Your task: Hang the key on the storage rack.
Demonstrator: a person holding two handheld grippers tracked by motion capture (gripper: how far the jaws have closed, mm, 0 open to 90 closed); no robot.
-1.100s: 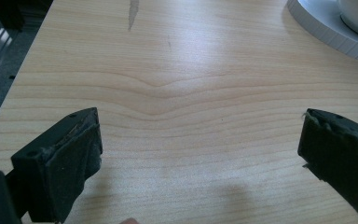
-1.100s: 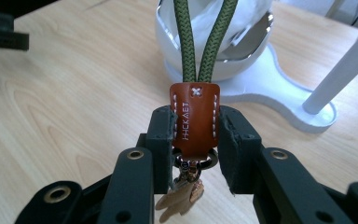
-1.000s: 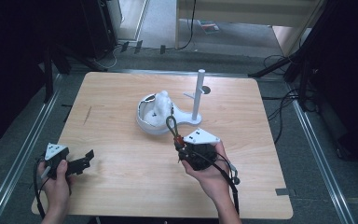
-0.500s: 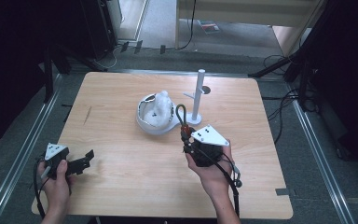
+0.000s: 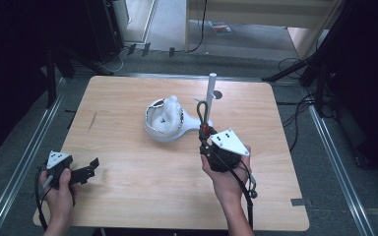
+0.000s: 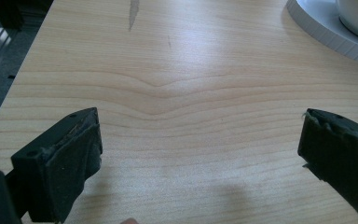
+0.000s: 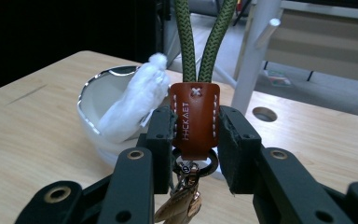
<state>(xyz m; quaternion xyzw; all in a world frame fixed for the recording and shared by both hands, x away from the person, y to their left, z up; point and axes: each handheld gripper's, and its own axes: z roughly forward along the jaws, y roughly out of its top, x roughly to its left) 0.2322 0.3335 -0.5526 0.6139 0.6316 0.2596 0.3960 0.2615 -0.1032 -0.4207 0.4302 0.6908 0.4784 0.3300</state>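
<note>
Right claw (image 7: 195, 135) clamped on keychain's brown leather tab (image 7: 195, 119), loop upward.

Pale wooden worktop (image 5: 128, 187), rounded corners, one dark streak near its left edge. On it, towards the middle: a white bowl (image 5: 153, 129) holding crumpled white stuff, touching a white stand (image 5: 210, 93) with upright post.

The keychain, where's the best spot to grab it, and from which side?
Grip the keychain by its flat brown leather tab, coming from below so the jaws close on the tab's two narrow edges. That is how the right claw holds it now: the tab is stiff and flat, the green cord loop stands free above, and the ring and clip hang clear underneath.
</note>
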